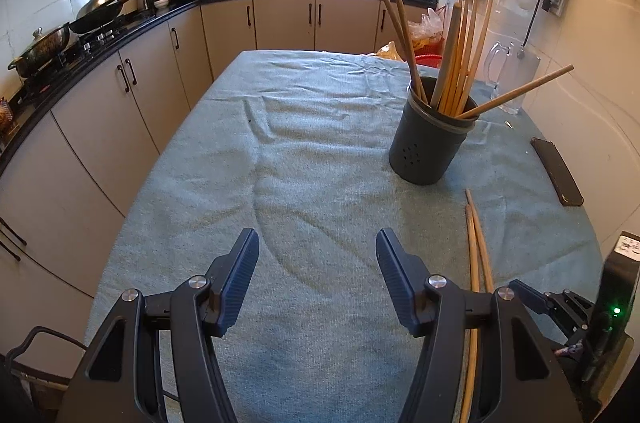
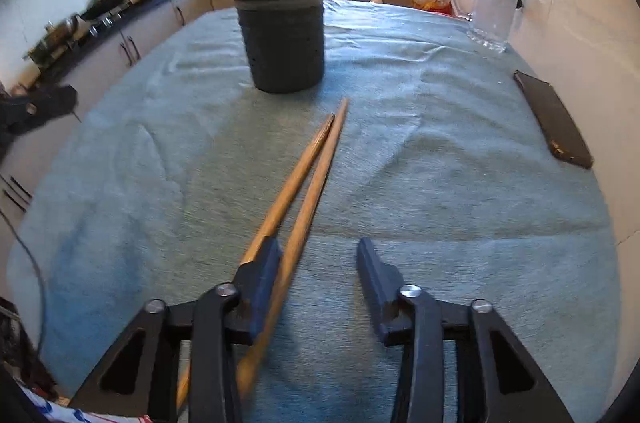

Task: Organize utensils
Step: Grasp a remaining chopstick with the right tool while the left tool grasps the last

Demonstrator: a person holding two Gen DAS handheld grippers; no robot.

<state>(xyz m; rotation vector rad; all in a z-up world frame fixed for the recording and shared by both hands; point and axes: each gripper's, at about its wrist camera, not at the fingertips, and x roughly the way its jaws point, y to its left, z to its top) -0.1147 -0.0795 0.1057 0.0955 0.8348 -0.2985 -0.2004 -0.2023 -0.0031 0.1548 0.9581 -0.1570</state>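
My right gripper (image 2: 318, 251) is spread wide and low over the cloth, holding nothing. Two loose chopsticks (image 2: 308, 175) lie side by side, tips toward the holder (image 2: 282, 39); one passes between my fingers, the other under my left finger (image 2: 260, 279). I judge I should shift left to straddle both before closing. My left gripper (image 1: 318, 247) hangs spread and empty.

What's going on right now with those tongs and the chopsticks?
Both tongs open, left and right. Two loose chopsticks flat on cloth, one between right tongs. Holder ahead, upright. Nothing blocking.
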